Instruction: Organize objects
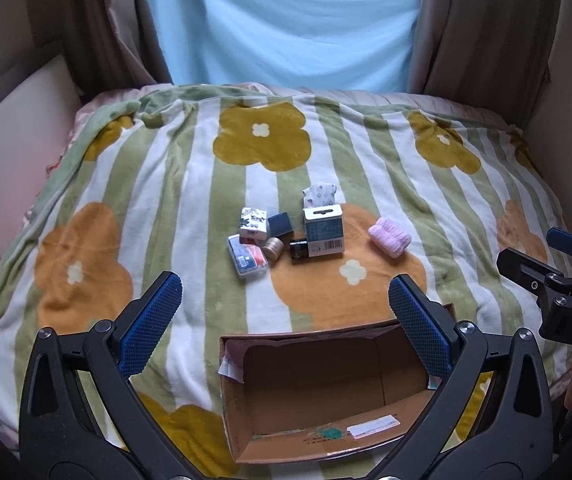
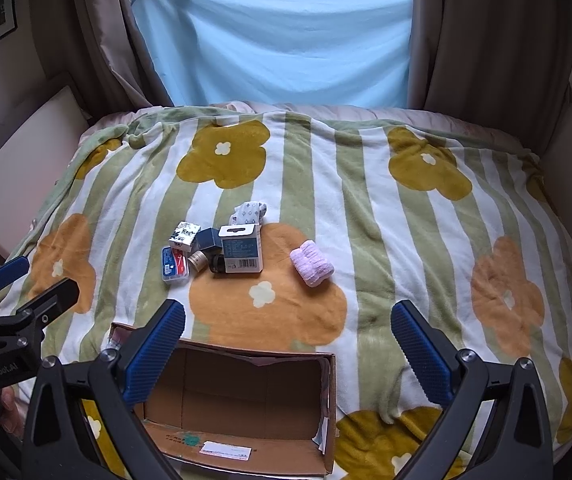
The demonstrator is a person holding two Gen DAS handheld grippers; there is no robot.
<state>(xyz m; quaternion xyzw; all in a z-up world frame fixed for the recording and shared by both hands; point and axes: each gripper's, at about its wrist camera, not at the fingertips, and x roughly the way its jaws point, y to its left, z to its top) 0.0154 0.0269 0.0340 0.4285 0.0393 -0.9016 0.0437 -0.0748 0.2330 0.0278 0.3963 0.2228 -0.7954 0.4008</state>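
An open cardboard box (image 1: 326, 396) (image 2: 245, 404) lies empty on the bed at the near edge. Beyond it is a cluster of small items: a white and teal barcode box (image 1: 323, 231) (image 2: 242, 253), a dark blue cube box (image 1: 281, 224) (image 2: 209, 239), a black-and-white printed pack (image 1: 253, 221) (image 2: 183, 235), a clear case with blue and red contents (image 1: 247, 260) (image 2: 174, 265), a small tan spool (image 1: 273, 248) (image 2: 197, 259), a small black item (image 1: 299, 249) (image 2: 217, 265), a patterned cloth (image 1: 319, 195) (image 2: 249, 213). A pink rolled cloth (image 1: 390, 237) (image 2: 312, 268) lies apart to the right. My left gripper (image 1: 286, 296) and right gripper (image 2: 288, 324) hover open over the box, holding nothing.
A green-and-white striped blanket with yellow and orange flowers (image 1: 189, 184) (image 2: 406, 240) covers the bed. Light blue sheet (image 1: 286, 24) and brown curtains (image 1: 482, 28) hang behind it. A cream cushion (image 1: 17, 152) stands at the left. The other gripper shows at each view's edge.
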